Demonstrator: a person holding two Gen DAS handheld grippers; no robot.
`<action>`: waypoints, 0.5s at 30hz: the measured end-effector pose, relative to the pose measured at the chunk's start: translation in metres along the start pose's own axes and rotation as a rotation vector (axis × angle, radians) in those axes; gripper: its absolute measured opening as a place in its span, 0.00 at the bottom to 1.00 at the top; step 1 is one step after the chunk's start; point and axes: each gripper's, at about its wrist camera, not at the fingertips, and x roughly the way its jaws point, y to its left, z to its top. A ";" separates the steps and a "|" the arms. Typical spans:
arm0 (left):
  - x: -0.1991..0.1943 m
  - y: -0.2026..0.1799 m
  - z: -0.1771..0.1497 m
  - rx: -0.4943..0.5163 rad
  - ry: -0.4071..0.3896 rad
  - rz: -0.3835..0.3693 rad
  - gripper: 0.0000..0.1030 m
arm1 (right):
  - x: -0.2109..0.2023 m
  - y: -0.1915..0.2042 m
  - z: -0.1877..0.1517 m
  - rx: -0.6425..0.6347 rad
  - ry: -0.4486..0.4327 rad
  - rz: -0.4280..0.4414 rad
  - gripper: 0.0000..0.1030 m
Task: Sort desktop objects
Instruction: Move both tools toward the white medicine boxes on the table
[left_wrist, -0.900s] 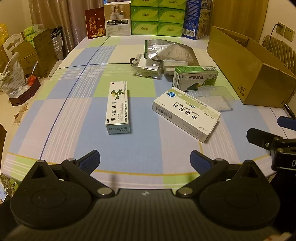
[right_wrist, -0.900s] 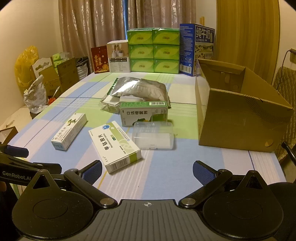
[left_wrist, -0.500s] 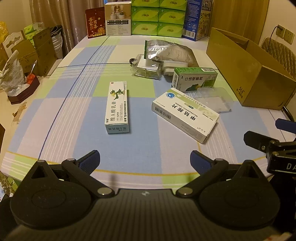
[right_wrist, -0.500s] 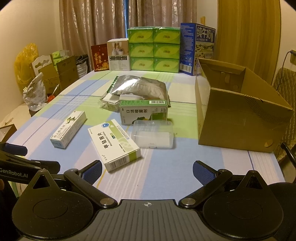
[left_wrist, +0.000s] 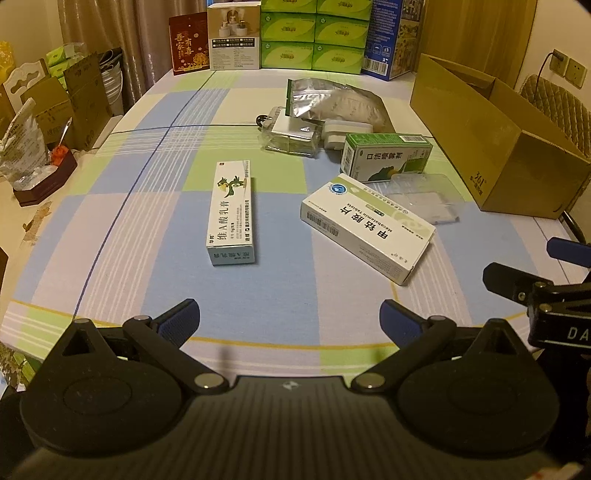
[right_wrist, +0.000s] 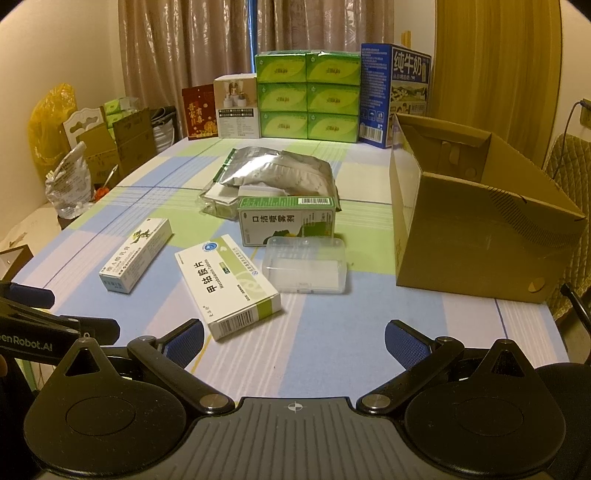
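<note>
left gripper (left_wrist: 290, 317): fingers spread wide, nothing between them, hanging over the near edge of the worktop (left_wrist: 236, 291)
right gripper (right_wrist: 294, 341): same deal, fingers wide apart and empty
tube box (left_wrist: 232, 213): long white one, lying flat just ahead of the left fingers
tablet box (left_wrist: 367, 228): white and green, flat, angled, right of the tube box
clear plastic case (right_wrist: 306, 265): right beside the tablet box
green box (right_wrist: 286, 220): just behind the case
foil bag (right_wrist: 275, 171): further back, mid worktop
cardboard box (right_wrist: 476, 221): open, on the right side
</note>
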 end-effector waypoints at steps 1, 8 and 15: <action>0.000 0.000 0.000 -0.002 -0.002 -0.001 0.99 | 0.000 0.000 0.000 0.000 0.000 0.000 0.98; -0.004 0.002 0.002 -0.015 -0.010 -0.008 0.99 | 0.000 0.000 0.000 0.000 0.001 0.000 0.98; -0.009 0.008 0.012 0.005 -0.028 -0.008 0.99 | 0.007 0.003 0.005 0.002 0.013 0.039 0.98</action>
